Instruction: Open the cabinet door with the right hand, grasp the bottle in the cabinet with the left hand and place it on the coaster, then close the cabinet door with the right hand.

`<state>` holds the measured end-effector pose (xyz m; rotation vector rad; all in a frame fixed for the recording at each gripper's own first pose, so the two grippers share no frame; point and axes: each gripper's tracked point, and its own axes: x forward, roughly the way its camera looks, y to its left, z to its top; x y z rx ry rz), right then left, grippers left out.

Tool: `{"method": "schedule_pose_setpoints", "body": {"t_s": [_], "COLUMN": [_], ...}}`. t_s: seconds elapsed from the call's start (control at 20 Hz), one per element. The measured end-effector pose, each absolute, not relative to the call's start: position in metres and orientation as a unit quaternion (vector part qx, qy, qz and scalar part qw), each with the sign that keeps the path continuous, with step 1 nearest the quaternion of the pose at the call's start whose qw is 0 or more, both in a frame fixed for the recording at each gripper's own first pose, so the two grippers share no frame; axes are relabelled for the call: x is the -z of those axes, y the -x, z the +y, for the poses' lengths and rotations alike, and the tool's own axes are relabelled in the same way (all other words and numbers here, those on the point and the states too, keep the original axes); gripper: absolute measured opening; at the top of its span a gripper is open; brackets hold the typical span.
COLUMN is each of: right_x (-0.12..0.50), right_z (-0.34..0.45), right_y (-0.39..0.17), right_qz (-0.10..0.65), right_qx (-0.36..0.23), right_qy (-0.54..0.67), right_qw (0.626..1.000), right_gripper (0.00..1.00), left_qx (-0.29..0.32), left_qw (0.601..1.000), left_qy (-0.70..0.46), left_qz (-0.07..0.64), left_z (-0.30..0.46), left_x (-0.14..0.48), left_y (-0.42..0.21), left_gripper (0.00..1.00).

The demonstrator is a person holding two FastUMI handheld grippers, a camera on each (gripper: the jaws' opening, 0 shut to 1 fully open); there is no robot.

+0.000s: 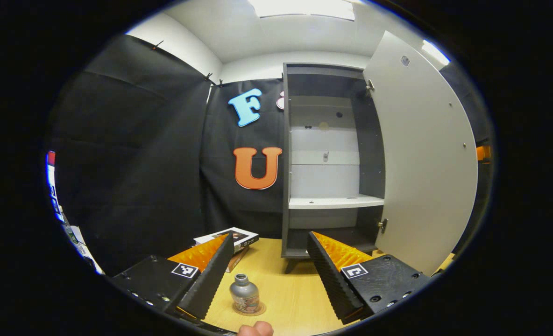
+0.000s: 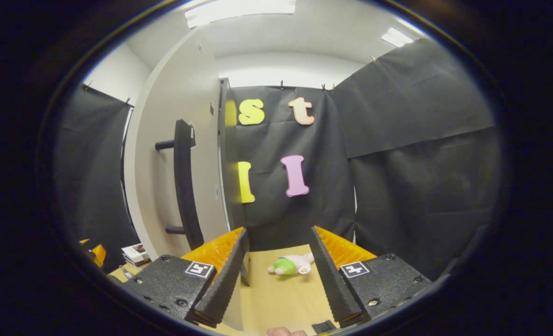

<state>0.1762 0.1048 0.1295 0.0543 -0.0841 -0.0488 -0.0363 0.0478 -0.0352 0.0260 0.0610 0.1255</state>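
Bottle [image 1: 244,293] stands upright on the coaster [image 1: 250,308], on the near part of the wooden surface [image 1: 295,289], in front of the cabinet [image 1: 331,163]. Cabinet shelf [image 1: 335,201] holds no bottle. Judgement: fetch-and-place step is done; the step in hand is closing the door.

Left gripper [image 1: 267,268]: fingers spread wide, holding nothing, bottle just below and between them but not touched. A fingertip of the person's hand [image 1: 255,329] shows at the bottom edge.

Right gripper [image 2: 276,270]: fingers spread, empty. In the right gripper view the door [image 2: 178,163] stands swung out to the left, its dark vertical handle [image 2: 183,186] just left of and beyond the left finger, apart from it. A small plush toy [image 2: 291,264] lies on the surface farther off, between the fingers in view.

Next move, as I judge it: bring the right gripper left to the handle or the door face and swing the door [image 1: 421,154] shut, keeping the arc clear of the bottle and the left gripper.

Bottle: small, silvery metal, narrow threaded neck, printed band low on the body; cap not made out. Books [image 1: 232,239] are stacked left of the cabinet.
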Motion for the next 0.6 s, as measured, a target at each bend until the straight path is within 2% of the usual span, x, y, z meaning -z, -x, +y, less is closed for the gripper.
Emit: {"method": "schedule_pose_setpoints", "body": {"t_s": [0.35,0.55,0.6], "right_x": [-0.137,-0.127,-0.126], "right_z": [0.126,0.157,0.168], "right_y": [-0.177,-0.178,-0.177], "right_qz": [-0.04,-0.026,-0.024], "right_qx": [0.004,-0.036,-0.046], "right_qy": [-0.001,-0.037,-0.039], "right_qw": [0.999,0.998,0.998], "right_gripper": [0.83,0.8,0.82], "left_qx": [-0.056,-0.046,-0.044], "left_qw": [0.997,0.997,0.998], "left_qy": [-0.041,-0.035,-0.033], "left_qz": [0.036,0.043,0.043], "left_z": [0.033,0.029,0.03], "left_x": [0.025,0.029,0.029], "left_y": [0.043,0.044,0.044], "left_gripper": [0.95,0.95,0.95]}}
